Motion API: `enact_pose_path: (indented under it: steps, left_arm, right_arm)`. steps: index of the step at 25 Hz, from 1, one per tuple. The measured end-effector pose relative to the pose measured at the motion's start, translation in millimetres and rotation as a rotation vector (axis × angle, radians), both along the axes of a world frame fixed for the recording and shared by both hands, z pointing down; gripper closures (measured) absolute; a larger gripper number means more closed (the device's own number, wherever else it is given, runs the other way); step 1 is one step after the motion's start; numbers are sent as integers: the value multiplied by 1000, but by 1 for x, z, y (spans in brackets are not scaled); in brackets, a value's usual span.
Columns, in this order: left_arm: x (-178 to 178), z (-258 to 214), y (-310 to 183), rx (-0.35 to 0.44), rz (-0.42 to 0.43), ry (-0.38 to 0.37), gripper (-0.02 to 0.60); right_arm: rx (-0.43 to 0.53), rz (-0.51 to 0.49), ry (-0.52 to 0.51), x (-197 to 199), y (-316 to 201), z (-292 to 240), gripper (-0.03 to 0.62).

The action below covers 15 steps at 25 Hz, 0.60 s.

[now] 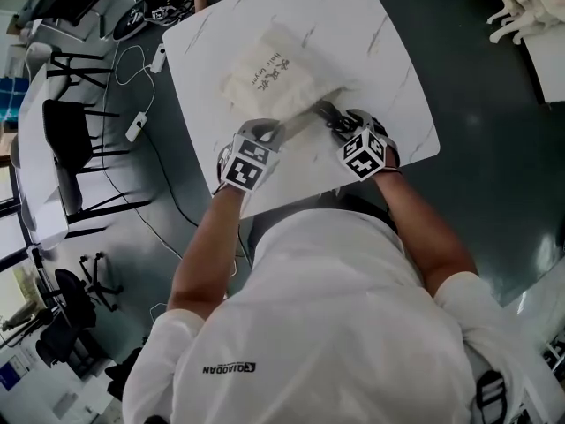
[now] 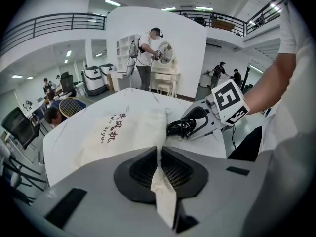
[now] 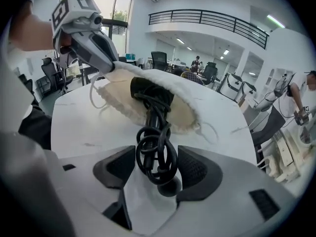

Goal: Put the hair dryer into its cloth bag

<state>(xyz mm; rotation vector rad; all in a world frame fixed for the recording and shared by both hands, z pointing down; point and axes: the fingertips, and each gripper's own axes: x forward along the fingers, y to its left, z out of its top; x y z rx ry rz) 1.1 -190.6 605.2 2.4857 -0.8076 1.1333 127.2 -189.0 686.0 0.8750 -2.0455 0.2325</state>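
One cloth bag lies on the white marble bench with its mouth turned toward the person, and it is the only container on the bench. One hair dryer sits inside it. The right gripper view looks through the open mouth and shows the black body against the cream lining. One coiled black cord trails out of the mouth onto the bench. Two hand-held grippers are at that mouth, one at each side. The left hand-held gripper has its jaws pressed together on the bag's rim, with a fold of cream cloth pinched between the pads, and it holds the upper edge of the mouth raised off the bench. The right hand-held gripper has its jaws spread, and the coil of the cord lies between them without being squeezed. Two thin string loops hang from the bag, one at each end of the mouth, and both rest on the bench. The upper side of the bag carries one block of dark print.
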Motion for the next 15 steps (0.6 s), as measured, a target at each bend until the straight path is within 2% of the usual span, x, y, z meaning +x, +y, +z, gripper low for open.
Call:
enact_pose_path:
  steps: [6, 10, 15]
  left_arm:
    - [2, -1, 0, -6, -14, -5, 531]
    - [1, -3, -3, 1, -31, 4, 531]
    - [0, -8, -6, 17, -36, 17, 531]
  right_arm:
    - [-37, -30, -3, -11, -8, 7, 338]
    - [-41, -28, -88, -19, -9, -3, 369]
    - [-8, -8, -206, -48, -22, -24, 376]
